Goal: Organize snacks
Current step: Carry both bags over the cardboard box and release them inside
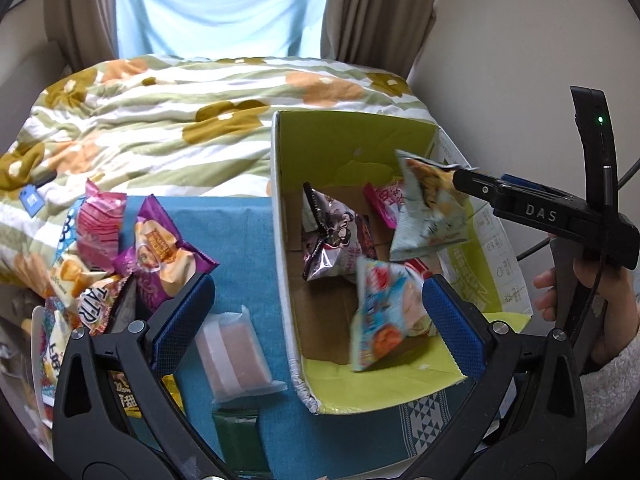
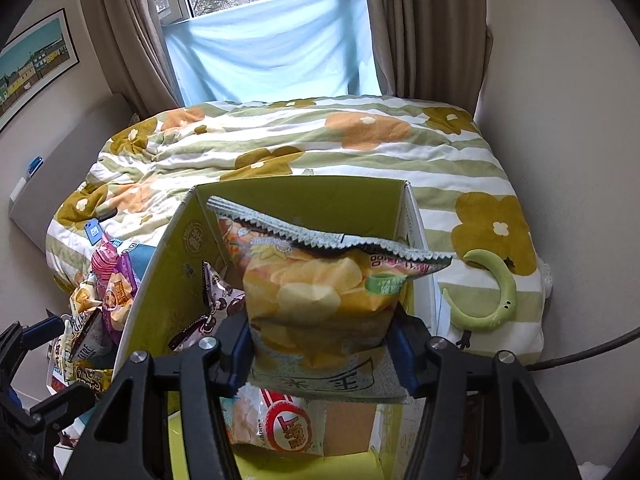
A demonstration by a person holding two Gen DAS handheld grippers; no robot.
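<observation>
The right tool point(image 2: 320, 344) has a yellow chip bag point(image 2: 316, 300) between its pads over the open cardboard box point(image 1: 284, 240); its jaws are partly spread, and whether the pads press on the bag or have let it go I cannot tell, since the bag hides the contact. The left tool point(image 1: 316, 320) hangs released and empty at the box's near-left corner. Inside the box lie several packets already, among them a dark cartoon-print bag point(image 1: 332, 240) and a pale blue bag point(image 1: 384, 312). Left of the box, a heap of snacks point(image 1: 120, 256) waits on the blue cloth point(image 1: 240, 240), with a pink wafer pack point(image 1: 236, 352) nearer. Sorting looks roughly half done.
</observation>
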